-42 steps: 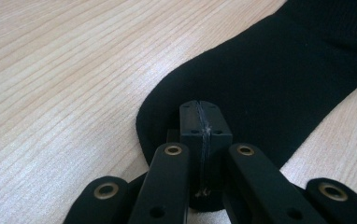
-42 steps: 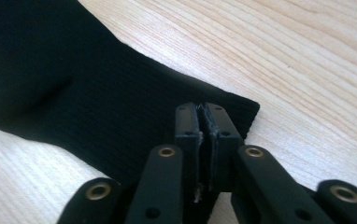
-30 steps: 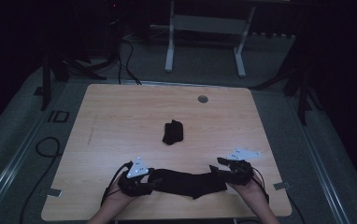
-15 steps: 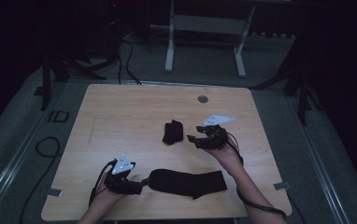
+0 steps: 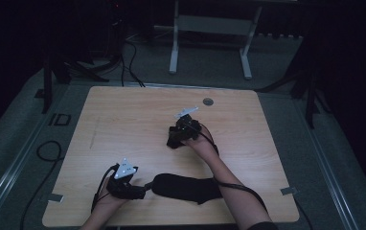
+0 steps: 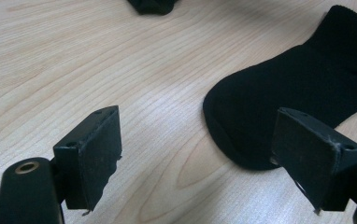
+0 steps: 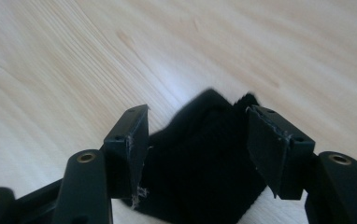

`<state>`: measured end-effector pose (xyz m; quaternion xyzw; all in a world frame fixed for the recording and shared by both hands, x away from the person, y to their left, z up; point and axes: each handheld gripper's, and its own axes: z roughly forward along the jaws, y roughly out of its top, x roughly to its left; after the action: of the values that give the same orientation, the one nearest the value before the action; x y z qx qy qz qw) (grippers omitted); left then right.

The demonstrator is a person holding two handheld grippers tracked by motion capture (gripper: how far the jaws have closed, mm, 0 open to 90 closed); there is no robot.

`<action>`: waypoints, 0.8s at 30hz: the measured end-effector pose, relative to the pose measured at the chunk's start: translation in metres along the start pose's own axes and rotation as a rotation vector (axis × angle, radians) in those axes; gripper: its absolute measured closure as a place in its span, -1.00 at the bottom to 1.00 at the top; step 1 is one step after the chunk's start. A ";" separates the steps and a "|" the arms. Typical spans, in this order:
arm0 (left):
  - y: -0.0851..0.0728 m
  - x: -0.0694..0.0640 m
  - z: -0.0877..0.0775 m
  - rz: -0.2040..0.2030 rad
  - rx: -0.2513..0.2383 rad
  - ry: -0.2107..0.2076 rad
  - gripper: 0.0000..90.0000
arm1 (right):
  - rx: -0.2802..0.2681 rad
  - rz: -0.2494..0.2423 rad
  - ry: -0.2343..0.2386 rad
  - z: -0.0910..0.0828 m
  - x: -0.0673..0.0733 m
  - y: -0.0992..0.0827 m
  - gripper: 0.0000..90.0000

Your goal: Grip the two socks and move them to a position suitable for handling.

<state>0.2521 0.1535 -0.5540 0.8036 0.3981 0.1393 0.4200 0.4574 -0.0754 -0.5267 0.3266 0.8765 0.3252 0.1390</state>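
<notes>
The fingers (image 7: 130, 149) of the right gripper (image 7: 197, 154) stand apart, straddling a small bunched black sock (image 7: 204, 172) at mid-counter (image 5: 123, 120), one finger on each side, not closed on it. The left gripper (image 6: 195, 158) sits near the front edge, fingers (image 6: 95, 154) wide. A flat black sock (image 6: 307, 84) lies just ahead of them, rounded toe end nearest, its long axis running along the front edge toward the right forearm (image 5: 224, 177).

Flat sock (image 5: 187, 188) on worktop (image 5: 123, 120) near front edge; bunched sock (image 5: 174, 139) behind it, mid-worktop.
</notes>
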 end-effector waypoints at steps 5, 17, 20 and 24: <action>0.000 0.000 0.000 0.000 0.000 -0.003 -0.63 | 0.070 -0.045 -0.040 0.016 0.004 -0.016 0.10; 0.001 0.001 -0.002 -0.015 -0.012 0.009 -0.63 | -0.017 0.023 -0.049 -0.018 0.003 -0.023 0.78; 0.002 0.001 -0.002 -0.017 -0.014 0.011 -0.63 | -0.053 0.023 -0.042 -0.036 0.005 -0.027 0.79; 0.003 -0.003 -0.002 -0.013 -0.012 -0.002 -0.59 | -0.108 0.008 -0.035 -0.076 0.016 -0.047 0.79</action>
<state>0.2508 0.1512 -0.5503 0.7985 0.4021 0.1382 0.4262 0.3877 -0.1284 -0.5012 0.3280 0.8538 0.3666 0.1705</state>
